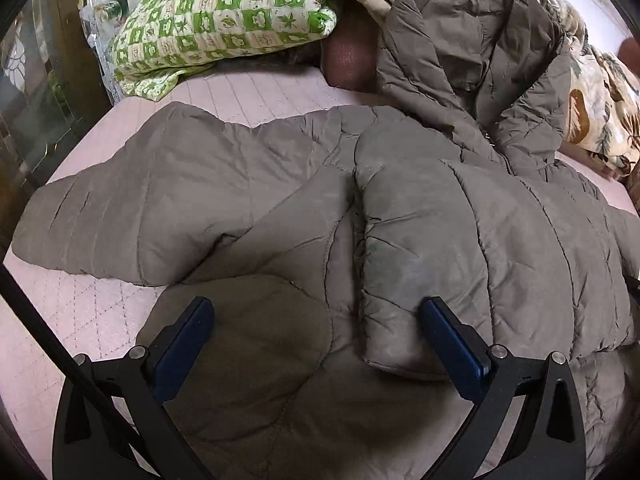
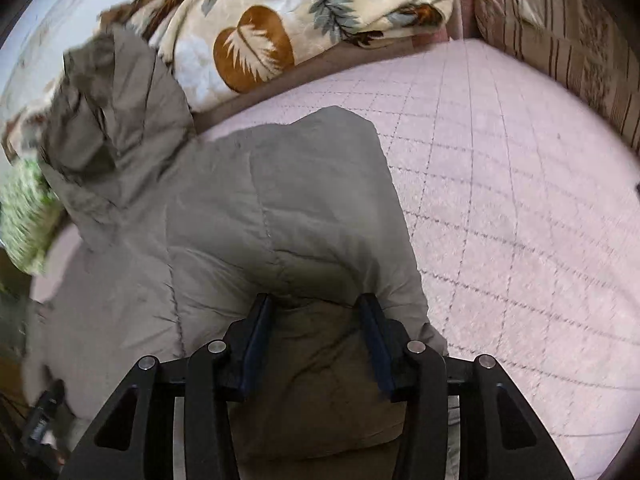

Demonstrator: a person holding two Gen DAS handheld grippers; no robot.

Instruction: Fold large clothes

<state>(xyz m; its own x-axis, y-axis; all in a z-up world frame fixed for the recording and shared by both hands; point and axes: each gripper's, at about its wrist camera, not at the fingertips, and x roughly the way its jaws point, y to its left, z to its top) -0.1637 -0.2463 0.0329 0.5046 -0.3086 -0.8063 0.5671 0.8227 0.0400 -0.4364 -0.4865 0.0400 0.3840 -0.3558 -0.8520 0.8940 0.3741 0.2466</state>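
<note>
Evidently, the left gripper (image 1: 316,312) is held spread wide above the jacket (image 1: 440,220), gripping nothing, probably poised for the next fold. The right gripper (image 2: 316,304) is narrowed around the jacket's bulky edge; whether it truly pinches is unclear. The jacket is spread on the pink quilted bedcover (image 2: 500,200), hood toward the leaf-print blanket (image 2: 260,32).

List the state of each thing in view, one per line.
Jacket: lying on the bed, one sleeve folded across the front, hood rumpled.
Left gripper: open, over the jacket.
Right gripper: part open, jacket fabric between its fingers.
Green pillow: at the bed's head.
</note>
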